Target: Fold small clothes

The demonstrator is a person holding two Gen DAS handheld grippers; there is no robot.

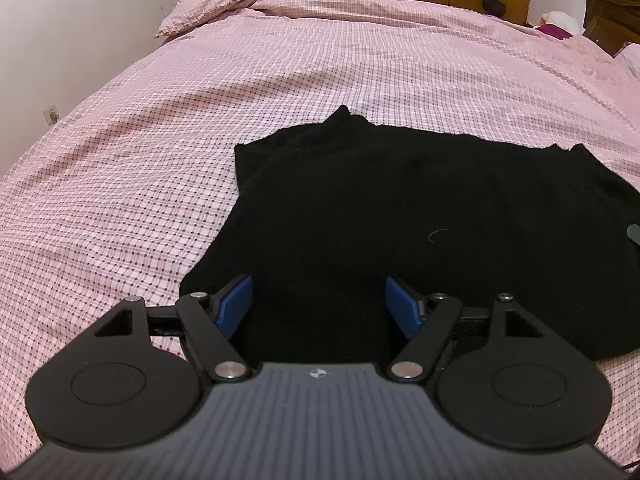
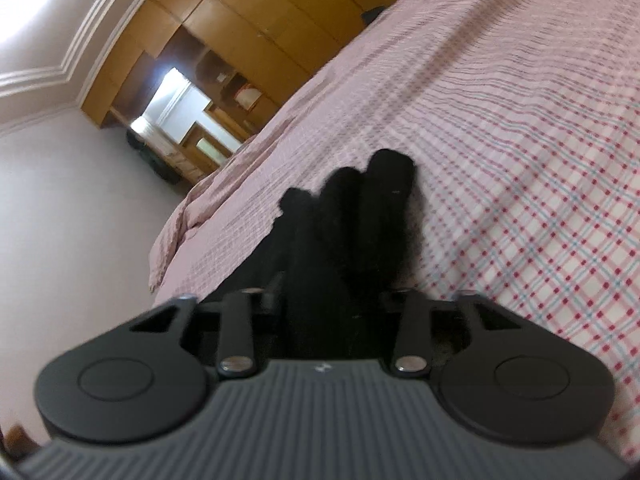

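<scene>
A pink checked bedspread [image 1: 280, 80] carries the black garment [image 1: 400, 200]. Left gripper [image 1: 319, 308] stands open over the near hem. Right gripper [image 2: 334, 304] clamps bunched fabric; lift evenly, keeping edges aligned.

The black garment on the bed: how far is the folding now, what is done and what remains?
Done: the black garment lies spread on the pink checked bedcover, with no fold visible. In hand: the right gripper is shut on a bunched edge of it, while the left gripper stands open over the near hem. Left: every fold, it seems.
</scene>
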